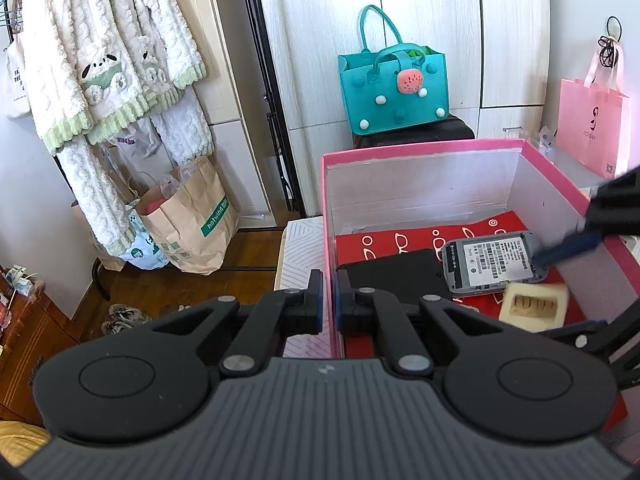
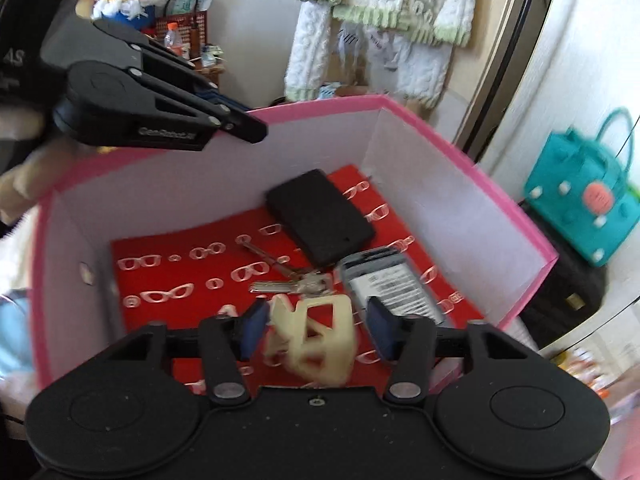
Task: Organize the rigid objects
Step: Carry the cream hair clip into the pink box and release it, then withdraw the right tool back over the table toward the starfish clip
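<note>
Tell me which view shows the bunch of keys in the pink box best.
The right wrist view. There the keys lie in plain sight on the red glasses-print liner, between the black case and the cream plastic piece. In the left wrist view they are almost wholly hidden behind the left gripper's fingers.

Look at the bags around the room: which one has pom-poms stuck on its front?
The teal felt tote on the dark stool by the wardrobe. White pom-poms dot its front; the pink paper bag and the brown paper bag have only print.
</note>
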